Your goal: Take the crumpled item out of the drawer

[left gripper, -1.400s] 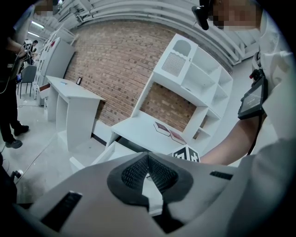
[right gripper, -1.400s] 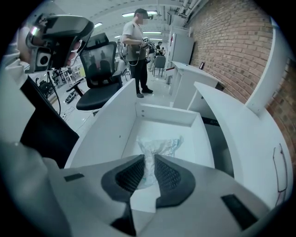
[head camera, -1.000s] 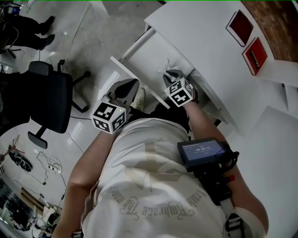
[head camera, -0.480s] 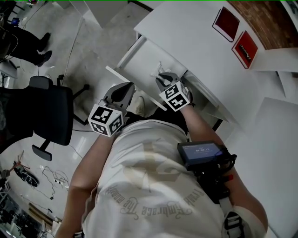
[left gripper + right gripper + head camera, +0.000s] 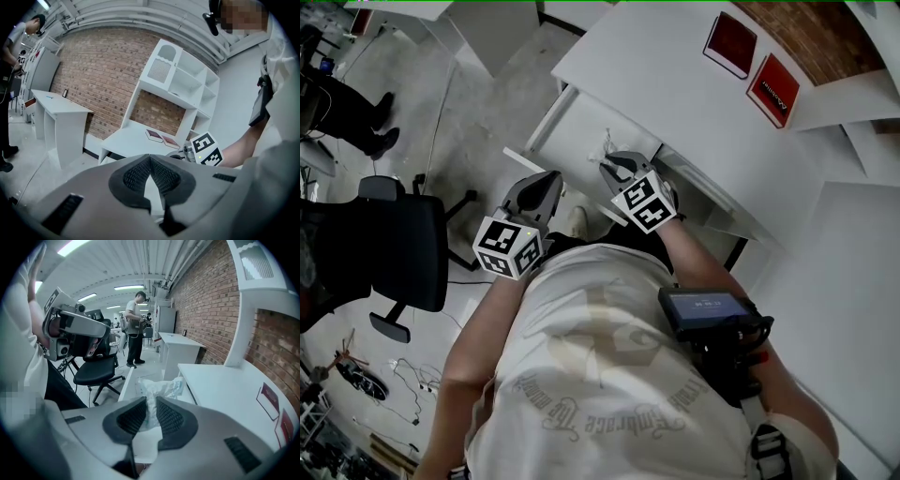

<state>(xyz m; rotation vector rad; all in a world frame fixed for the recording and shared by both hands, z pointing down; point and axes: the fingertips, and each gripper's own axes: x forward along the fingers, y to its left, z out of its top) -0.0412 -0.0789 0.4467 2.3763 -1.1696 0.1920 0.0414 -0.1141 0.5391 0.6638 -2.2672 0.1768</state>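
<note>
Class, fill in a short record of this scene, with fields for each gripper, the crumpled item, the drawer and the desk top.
Left gripper: jaws shut, nothing between them
Right gripper: shut on the crumpled item
Crumpled item: white, pinched between the pads, above the drawer
Drawer: pulled open below the desk
Desk top: two red books side by side

The person's grey plastic left gripper [image 5: 546, 180], marker cube at its rear, sits just left of frame centre in the head view, jaws met at the tips; the matching right gripper [image 5: 151, 409], right of it, tilts downward, its black ribbed pads [image 5: 172, 418] clamped on crumpled white paper [image 5: 161, 386]; both bare forearms reach up-frame.
</note>
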